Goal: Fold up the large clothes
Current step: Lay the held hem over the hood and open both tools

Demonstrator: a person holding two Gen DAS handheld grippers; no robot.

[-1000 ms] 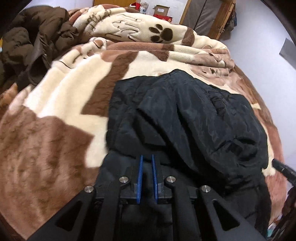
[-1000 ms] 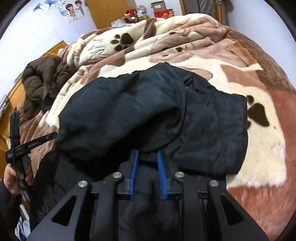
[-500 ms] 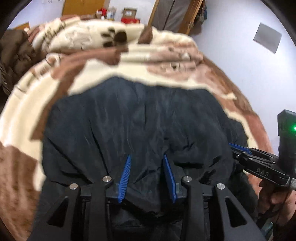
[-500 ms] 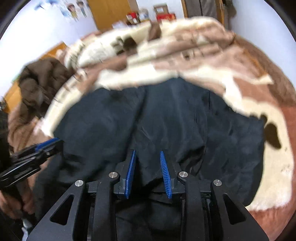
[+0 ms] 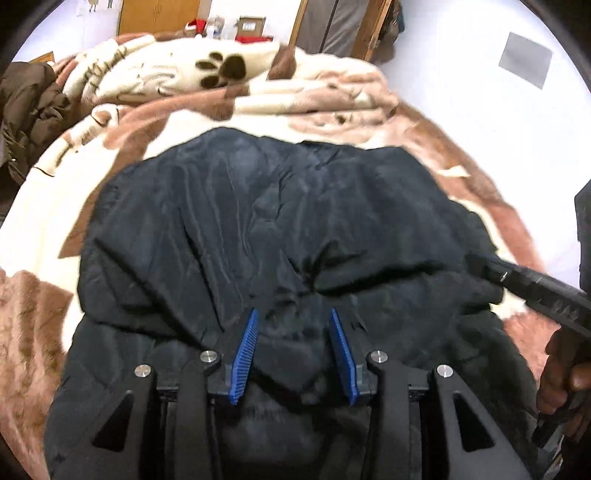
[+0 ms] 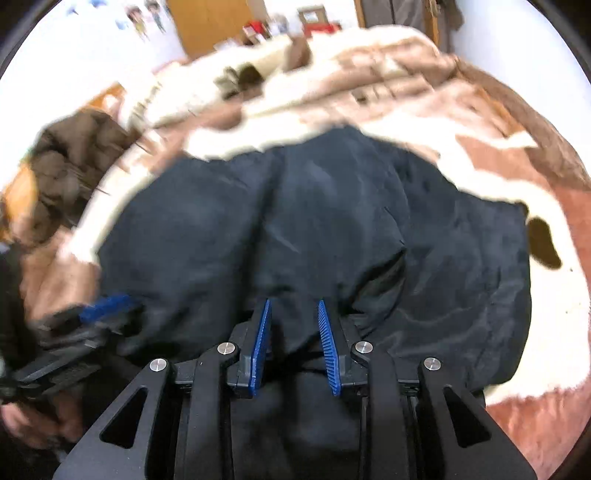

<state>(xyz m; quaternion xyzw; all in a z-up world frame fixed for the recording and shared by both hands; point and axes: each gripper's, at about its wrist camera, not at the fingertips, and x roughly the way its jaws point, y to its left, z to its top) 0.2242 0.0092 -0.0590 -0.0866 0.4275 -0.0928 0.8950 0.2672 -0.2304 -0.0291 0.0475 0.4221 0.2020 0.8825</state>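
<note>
Left wrist view gives us one black jacket (image 5: 280,229), spread over most of the middle of the bed, on one cream-and-brown paw-print blanket (image 5: 44,206) that shows around it from 8 o'clock over the top to 4 o'clock. Our left gripper (image 5: 293,332) sits at 6 o'clock over the near edge of the jacket. Its jaws are opening, set moderately apart, with dark cloth lying between the two blue pads (image 5: 245,350) but neither pad pressing on it. At 3 to 4 o'clock our right gripper (image 5: 532,291) reaches in over the jacket's edge, carried by a hand (image 5: 565,384).

From the right wrist view, which is blurred, we count the same single jacket (image 6: 303,229) on the same blanket (image 6: 528,177). Our right gripper (image 6: 295,328) is at 6 o'clock with two blue pads (image 6: 328,350) set fairly narrow. Its jaws are closing, and a ridge of jacket cloth rises between them; whether the pads bite on it we cannot tell. Our left gripper (image 6: 107,306) enters at 8 o'clock.

One brown puffy coat (image 5: 27,114) is heaped at 10 o'clock on the blanket, well apart from the jacket. At 12 o'clock, beyond the bed, stand a wooden door (image 5: 164,16) and a few boxes (image 5: 251,26). One grey square (image 5: 526,59) is on the wall at 2 o'clock.
</note>
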